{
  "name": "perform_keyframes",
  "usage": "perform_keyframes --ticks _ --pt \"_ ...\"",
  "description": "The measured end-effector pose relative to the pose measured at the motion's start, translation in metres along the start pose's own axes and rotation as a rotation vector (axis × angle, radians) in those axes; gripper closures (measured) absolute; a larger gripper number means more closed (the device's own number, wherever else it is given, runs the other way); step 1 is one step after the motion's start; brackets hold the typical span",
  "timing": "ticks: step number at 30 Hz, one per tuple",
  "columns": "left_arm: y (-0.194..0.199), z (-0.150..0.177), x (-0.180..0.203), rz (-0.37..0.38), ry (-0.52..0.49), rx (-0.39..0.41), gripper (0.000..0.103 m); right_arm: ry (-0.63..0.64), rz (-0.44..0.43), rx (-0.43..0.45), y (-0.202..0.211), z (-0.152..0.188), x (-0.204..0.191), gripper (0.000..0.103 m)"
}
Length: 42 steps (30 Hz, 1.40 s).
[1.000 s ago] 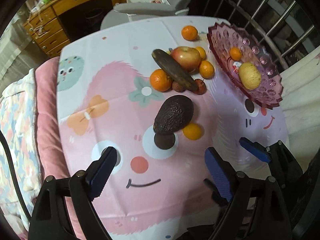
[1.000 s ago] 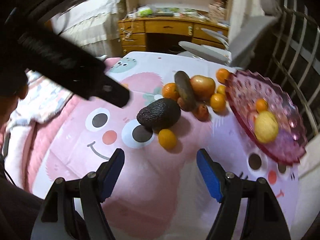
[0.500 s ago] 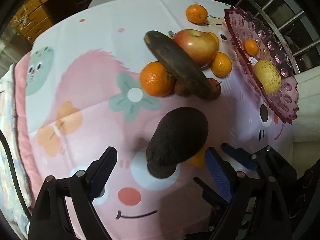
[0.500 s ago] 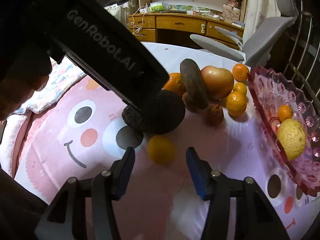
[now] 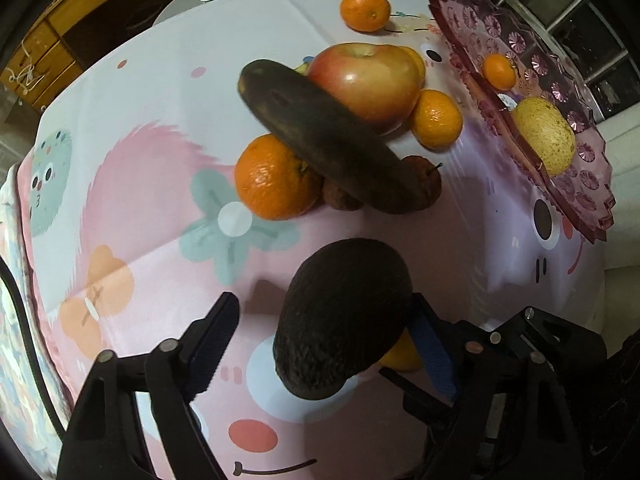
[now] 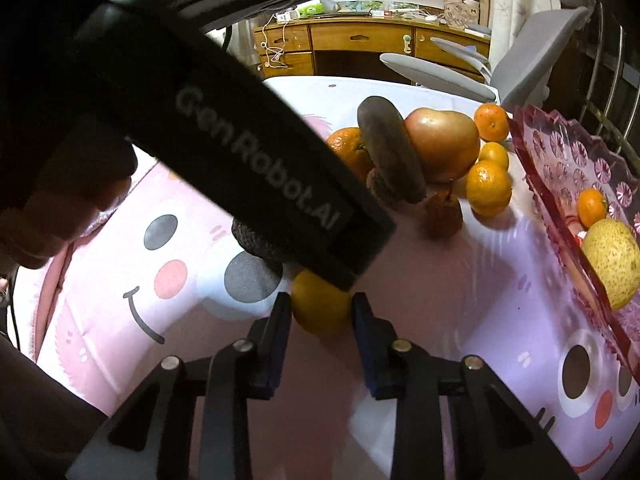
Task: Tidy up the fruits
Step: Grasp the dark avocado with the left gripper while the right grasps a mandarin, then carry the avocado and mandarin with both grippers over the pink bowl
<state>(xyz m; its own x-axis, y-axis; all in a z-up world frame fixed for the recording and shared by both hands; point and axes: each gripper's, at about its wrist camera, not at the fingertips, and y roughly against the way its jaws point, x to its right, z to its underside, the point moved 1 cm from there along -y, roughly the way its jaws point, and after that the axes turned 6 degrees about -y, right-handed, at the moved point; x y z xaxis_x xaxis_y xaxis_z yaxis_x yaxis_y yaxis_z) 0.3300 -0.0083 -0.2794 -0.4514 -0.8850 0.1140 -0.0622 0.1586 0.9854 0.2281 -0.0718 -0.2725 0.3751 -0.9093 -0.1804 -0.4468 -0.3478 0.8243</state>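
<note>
— Orange, that small mandarin [image 6: 320,306] mid-tablecloth [image 6: 460,280]: why pinched?
— The right gripper [image 6: 321,322] is closing on it for the pink glass bowl [image 6: 560,184]; the left gripper [image 5: 320,332], still spread, closes around the avocado [image 5: 344,320].

Both fisheye views bend hard at the rim, straight edges bowing and the corners falling to black. Light comes from overhead and is warm: a small glare spot sits on the red-yellow apple [image 5: 362,80], and the scalloped pink glass dish [image 5: 592,184] throws a mauve cast on the pale cartoon-printed tablecloth [image 5: 160,128]. The dark pebbled avocado [image 5: 344,316] casts a soft shadow on the cloth. In the right wrist view the left gripper's black lettered body [image 6: 248,152] looms (very close) soft and underlit. The wooden desk [image 6: 360,44] behind is dimmer.
</note>
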Motion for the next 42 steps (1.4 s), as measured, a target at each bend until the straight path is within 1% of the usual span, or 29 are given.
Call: perform_keyframes --ticks 3,4,6,10,12,17,18,25,27,29,33,35,37,40,42 --pt "-0.003 0.000 0.003 0.023 -0.004 0.001 0.034 -0.014 -0.008 -0.003 0.000 -0.001 0.003 0.072" --pt "-0.002 -0.003 0.005 0.023 -0.003 0.002 0.035 -0.017 -0.009 -0.006 0.000 -0.001 0.004 0.073" --pt "-0.003 -0.002 0.007 0.031 -0.007 0.009 0.042 -0.023 -0.013 -0.011 0.002 -0.001 0.005 0.073" --pt "-0.005 -0.001 0.015 0.019 -0.024 0.032 0.043 -0.026 0.009 -0.010 0.006 0.000 0.008 0.073" --pt "-0.006 0.001 0.019 0.006 -0.019 0.026 0.044 -0.039 0.022 -0.011 0.010 0.003 0.011 0.073" --pt "0.003 0.020 0.029 -0.033 -0.009 0.019 0.045 -0.052 0.081 0.007 0.028 0.005 0.018 0.073" --pt "0.008 0.021 0.029 -0.036 -0.013 0.030 0.045 -0.058 0.094 0.013 0.037 0.012 0.015 0.073" --pt "0.054 0.047 0.047 -0.028 -0.026 0.133 0.046 -0.134 0.160 0.067 0.080 0.022 0.025 0.073" --pt "0.071 0.054 0.056 -0.019 -0.030 0.171 0.046 -0.137 0.193 0.079 0.093 0.027 0.026 0.073" --pt "0.087 0.058 0.055 -0.012 -0.032 0.198 0.046 -0.134 0.220 0.089 0.106 0.030 0.025 0.073" --pt "0.120 0.068 0.061 -0.009 -0.022 0.268 0.046 -0.143 0.253 0.106 0.126 0.032 0.029 0.073" --pt "0.136 0.075 0.058 -0.005 -0.014 0.285 0.046 -0.164 0.266 0.111 0.139 0.031 0.034 0.073" --pt "0.148 0.076 0.063 0.001 0.002 0.298 0.046 -0.183 0.267 0.119 0.148 0.027 0.041 0.073" --pt "0.158 0.075 0.071 0.007 0.005 0.312 0.046 -0.206 0.278 0.131 0.162 0.023 0.053 0.073" --pt "0.164 0.071 0.079 0.007 0.011 0.327 0.046 -0.218 0.270 0.139 0.168 0.021 0.063 0.073"
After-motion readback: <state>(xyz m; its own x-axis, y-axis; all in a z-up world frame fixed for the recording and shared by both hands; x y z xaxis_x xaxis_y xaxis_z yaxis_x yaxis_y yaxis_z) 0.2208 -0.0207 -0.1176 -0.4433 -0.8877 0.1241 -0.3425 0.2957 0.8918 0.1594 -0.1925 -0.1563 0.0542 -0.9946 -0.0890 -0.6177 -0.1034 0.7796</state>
